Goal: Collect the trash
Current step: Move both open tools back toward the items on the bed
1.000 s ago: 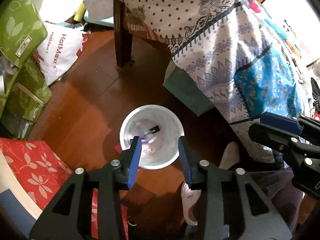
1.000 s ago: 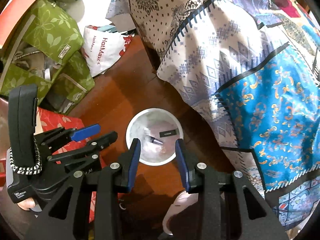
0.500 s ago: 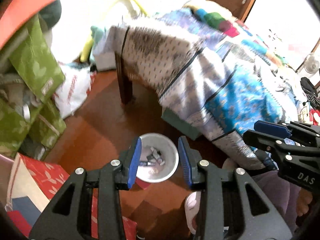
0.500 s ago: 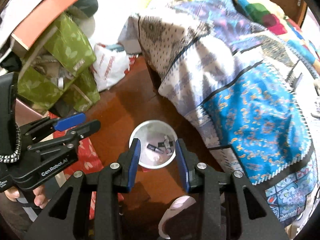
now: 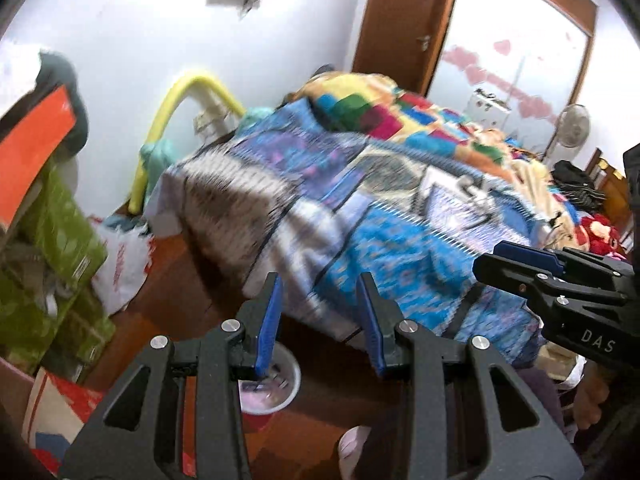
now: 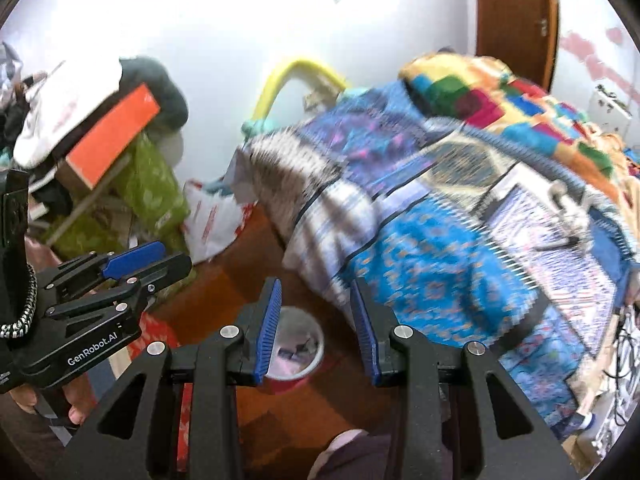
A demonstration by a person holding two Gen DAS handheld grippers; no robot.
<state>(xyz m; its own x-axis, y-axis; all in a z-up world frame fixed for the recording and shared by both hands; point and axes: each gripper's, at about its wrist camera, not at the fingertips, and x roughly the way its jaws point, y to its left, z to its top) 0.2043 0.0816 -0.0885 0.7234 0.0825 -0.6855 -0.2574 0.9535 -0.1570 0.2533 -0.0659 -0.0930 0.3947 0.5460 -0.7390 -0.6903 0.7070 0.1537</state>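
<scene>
Bright daylight, white wall (image 6: 224, 40) glaring and washed out, bedspread (image 5: 360, 216) smeared by motion blur, fisheye bending, dark vignetted corners.

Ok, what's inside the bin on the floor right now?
The bin holds a few small dark scraps on a pale liner. The right tongs cover its left side, so the rest is hidden.

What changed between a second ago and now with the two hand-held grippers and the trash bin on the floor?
Both views have swung up from the floor to the bed and back wall. The trash bin, earlier centred between the fingers, now sits low and small near the left finger in each view. Nothing was grabbed or released. The left hand-held gripper and right hand-held gripper stay parted and empty; the bin keeps its scraps.
</scene>
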